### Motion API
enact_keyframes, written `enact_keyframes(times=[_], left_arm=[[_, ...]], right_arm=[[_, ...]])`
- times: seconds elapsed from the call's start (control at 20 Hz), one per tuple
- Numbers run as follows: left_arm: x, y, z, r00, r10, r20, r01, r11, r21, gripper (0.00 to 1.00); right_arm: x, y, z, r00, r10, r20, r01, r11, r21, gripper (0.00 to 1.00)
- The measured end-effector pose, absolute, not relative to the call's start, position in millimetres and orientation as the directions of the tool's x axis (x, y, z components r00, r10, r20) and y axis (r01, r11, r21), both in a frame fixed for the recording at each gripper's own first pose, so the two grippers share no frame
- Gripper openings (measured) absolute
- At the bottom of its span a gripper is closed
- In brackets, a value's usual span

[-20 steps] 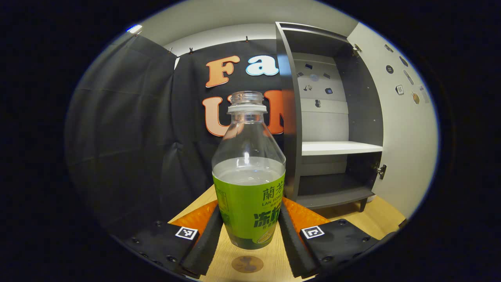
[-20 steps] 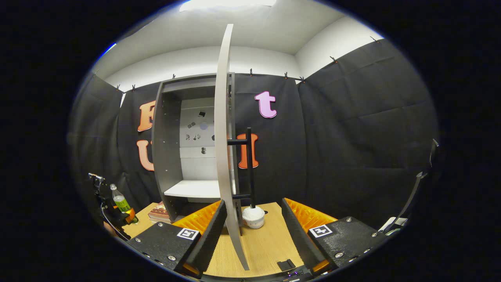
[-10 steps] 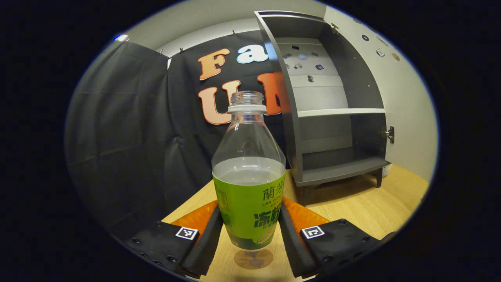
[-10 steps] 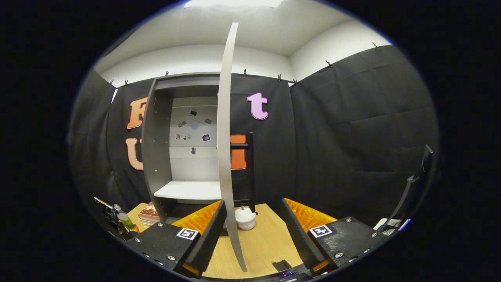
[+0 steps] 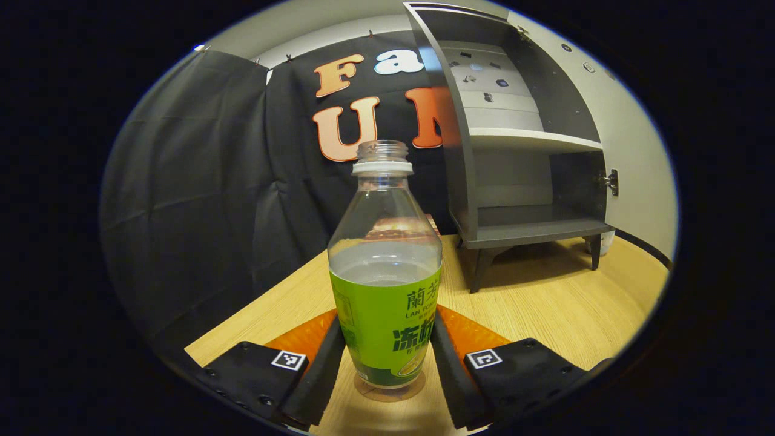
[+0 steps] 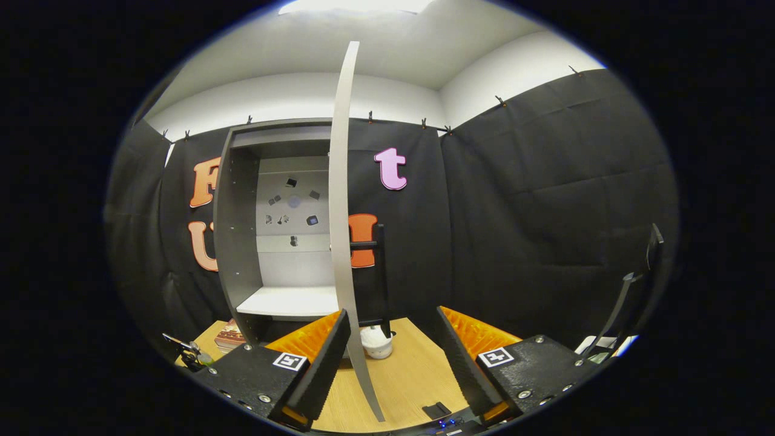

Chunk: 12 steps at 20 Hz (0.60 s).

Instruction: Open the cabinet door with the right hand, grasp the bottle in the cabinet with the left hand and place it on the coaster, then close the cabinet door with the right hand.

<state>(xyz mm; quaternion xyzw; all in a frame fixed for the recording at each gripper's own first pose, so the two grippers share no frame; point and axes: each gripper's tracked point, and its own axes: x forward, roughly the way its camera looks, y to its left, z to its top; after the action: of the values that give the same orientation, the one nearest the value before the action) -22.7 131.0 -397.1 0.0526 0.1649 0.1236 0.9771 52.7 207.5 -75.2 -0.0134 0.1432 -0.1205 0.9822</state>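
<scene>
Left gripper [image 5: 387, 369] jaws pinching the clear plastic bottle with the green label [image 5: 385, 284], one finger pressed on each side of the label's lower part. Bottle upright, uncapped, liquid reaching just above the label. Bottle's base set on, or a hair above, the round translucent coaster [image 5: 388, 392] lying on the light wooden surface [image 5: 545, 309], centred between the jaws; cannot tell contact for certain. Behind and to the right in the left gripper view, the dark grey cabinet with a white shelf [image 5: 521, 139], standing on short legs, well apart from the bottle.

Right gripper [image 6: 390, 363] jaws spread wide, holding nothing. Pale grey cabinet door [image 6: 342, 242] swung open, seen edge-on, its lower edge hanging between the jaws nearer the left finger, not touching either. Black bar handle [image 6: 380, 272] on the door's right face. Small white round jar [image 6: 376, 343] on the surface past the door.
</scene>
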Motion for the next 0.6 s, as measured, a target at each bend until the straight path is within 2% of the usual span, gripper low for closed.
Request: enact_keyframes(times=[0.6], left_arm=[[-24.3, 145.1, -438.1, 0.875, 0.289, -0.389, -0.282, 0.956, 0.077, 0.83]], right_arm=[[52.1, 210.6, -65.5, 0.93, -0.251, -0.268, 0.25, 0.967, -0.038, 0.88]])
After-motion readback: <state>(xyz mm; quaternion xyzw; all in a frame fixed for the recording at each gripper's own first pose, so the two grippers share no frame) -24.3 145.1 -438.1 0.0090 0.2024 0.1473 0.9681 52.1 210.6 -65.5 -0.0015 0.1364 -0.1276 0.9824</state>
